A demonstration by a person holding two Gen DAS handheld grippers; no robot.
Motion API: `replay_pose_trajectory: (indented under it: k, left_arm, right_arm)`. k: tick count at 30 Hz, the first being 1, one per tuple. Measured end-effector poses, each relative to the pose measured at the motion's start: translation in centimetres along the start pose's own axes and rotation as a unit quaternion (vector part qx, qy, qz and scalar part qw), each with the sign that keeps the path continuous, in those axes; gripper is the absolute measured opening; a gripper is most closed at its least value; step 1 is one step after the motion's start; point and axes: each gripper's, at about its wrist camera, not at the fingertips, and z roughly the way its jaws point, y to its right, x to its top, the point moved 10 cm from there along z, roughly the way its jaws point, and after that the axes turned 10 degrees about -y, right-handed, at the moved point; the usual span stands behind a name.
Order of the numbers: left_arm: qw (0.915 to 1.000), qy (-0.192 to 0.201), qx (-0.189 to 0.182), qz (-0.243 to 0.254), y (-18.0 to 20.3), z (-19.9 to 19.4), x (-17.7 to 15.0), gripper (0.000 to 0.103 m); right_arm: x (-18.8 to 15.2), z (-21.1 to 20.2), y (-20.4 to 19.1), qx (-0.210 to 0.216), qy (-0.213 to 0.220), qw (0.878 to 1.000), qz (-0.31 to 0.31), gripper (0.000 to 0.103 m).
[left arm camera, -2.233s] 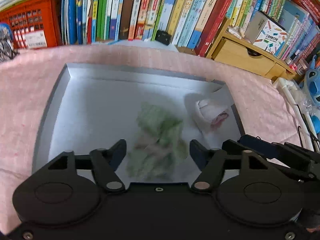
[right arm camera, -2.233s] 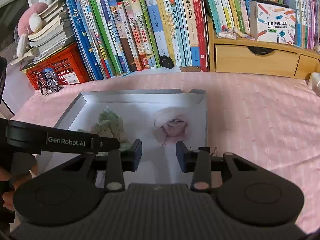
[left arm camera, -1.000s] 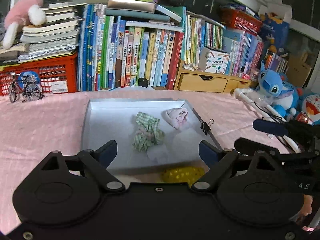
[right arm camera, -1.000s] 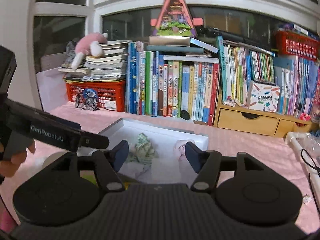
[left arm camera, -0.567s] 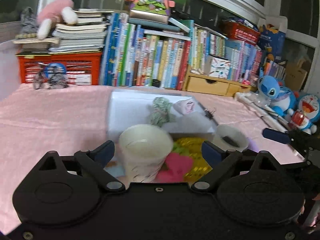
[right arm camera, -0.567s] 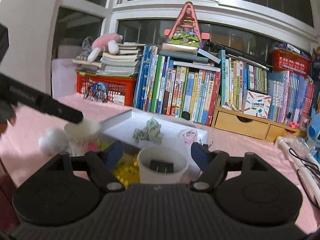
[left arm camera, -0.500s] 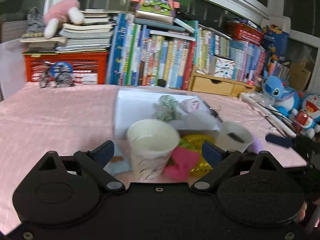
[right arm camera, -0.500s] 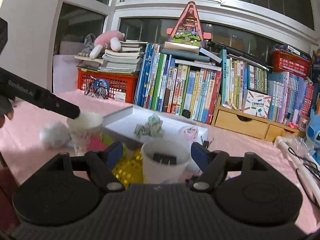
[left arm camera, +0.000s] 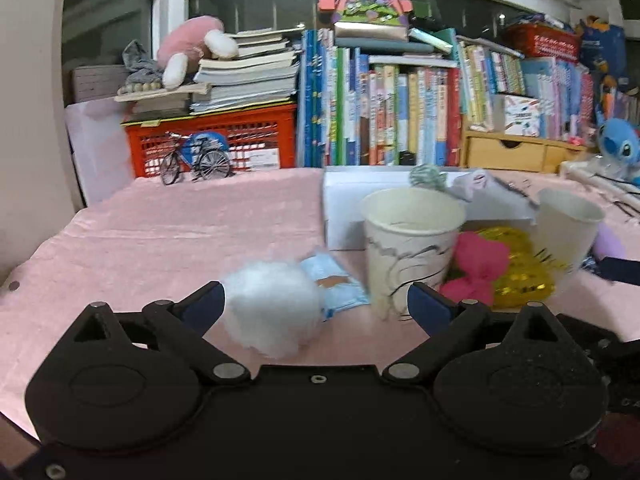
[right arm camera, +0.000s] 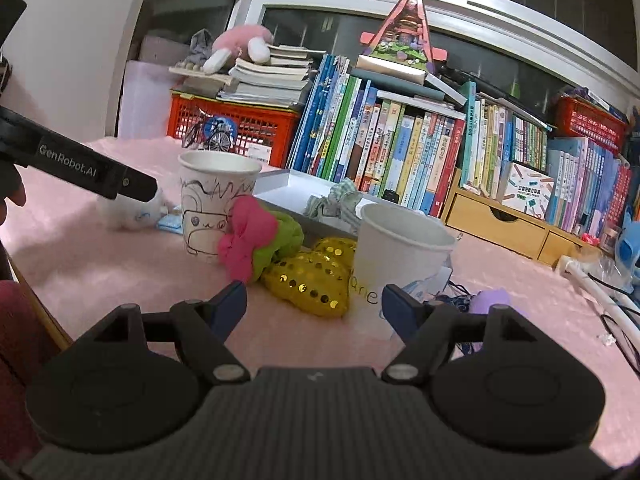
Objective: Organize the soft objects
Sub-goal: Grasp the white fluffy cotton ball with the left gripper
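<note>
A: What is in front of the left gripper (left arm camera: pixel 316 306)?

B: Its fingers (left arm camera: pixel 202 307) are spread wide and hold nothing. A white fluffy ball (left arm camera: pixel 272 310) lies on the pink surface (left arm camera: pixel 180 224) in the lower middle of the left wrist view, close by the left finger; whether they touch I cannot tell. Just right of the ball is a pale blue packet (left arm camera: pixel 334 286), then a paper cup with scribbles (left arm camera: pixel 410 248).

A: And the right gripper (right arm camera: pixel 314 306)?

B: Also wide, empty. Between its fingers (right arm camera: pixel 228 306), farther off, lies a yellow sequinned heart (right arm camera: pixel 316 276). A pink and green scrunchie (right arm camera: pixel 256 236) sits at centre left, against the scribbled cup. A plain white cup (right arm camera: pixel 400 252) stands upright at centre right, with a purple soft thing (right arm camera: pixel 490 300) beside it.

A: Where is the tray?

B: The white tray (right arm camera: pixel 286 184) lies behind the cups, in the middle of the frame. A green checked cloth (right arm camera: pixel 336 202) rests in it. The left wrist view shows a pale pink cloth (left arm camera: pixel 474 184) there too.

A: Background?

B: Books (right arm camera: pixel 380 144) in a row, a red crate (left arm camera: pixel 224 140) at left.
</note>
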Motion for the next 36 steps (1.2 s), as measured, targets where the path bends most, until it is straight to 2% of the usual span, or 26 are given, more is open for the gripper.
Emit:
replay_pose_trajectory:
  k: [6, 11, 17, 23, 25, 30, 34, 36]
  left_arm:
    - [0.9990, -0.021, -0.002, -0.040, -1.3, 2.1, -0.5, 0.098]
    - [0.9975, -0.031, -0.004, -0.063, -2.5, 3.5, -0.4, 0.096]
    - [0.9954, -0.049, -0.015, -0.081, -3.2, 4.7, -0.8, 0.087]
    - [0.9939, -0.063, -0.024, -0.088, -3.5, 5.6, -1.2, 0.073]
    - [0.9937, -0.067, -0.025, -0.086, -3.5, 5.8, -1.3, 0.065]
    - [0.9941, -0.065, -0.023, -0.084, -3.7, 5.8, -1.4, 0.059]
    - [0.9943, -0.065, -0.023, -0.082, -3.6, 5.6, -1.4, 0.056]
    - [0.9947, -0.065, -0.021, -0.077, -3.6, 5.5, -1.5, 0.056]
  right_arm:
    - [-0.2, 1.2, -0.7, -0.010, -0.014, 1.000, -0.010, 0.078]
    - [0.4, 2.1, -1.9, -0.021, -0.027, 0.995, -0.092, 0.072]
    - [1.1, 3.4, -2.6, -0.036, -0.036, 0.984, -0.173, 0.068]
    - [1.1, 4.6, -3.2, -0.036, -0.052, 0.975, -0.211, 0.067]
    - [1.1, 4.9, -3.4, -0.042, -0.054, 0.971, -0.231, 0.067]
    - [1.0, 5.8, -3.8, -0.045, -0.065, 0.961, -0.265, 0.067]
    - [0.9, 6.3, -4.0, -0.037, -0.071, 0.959, -0.271, 0.058]
    - [1.0, 6.2, -4.1, -0.030, -0.068, 0.960, -0.270, 0.043]
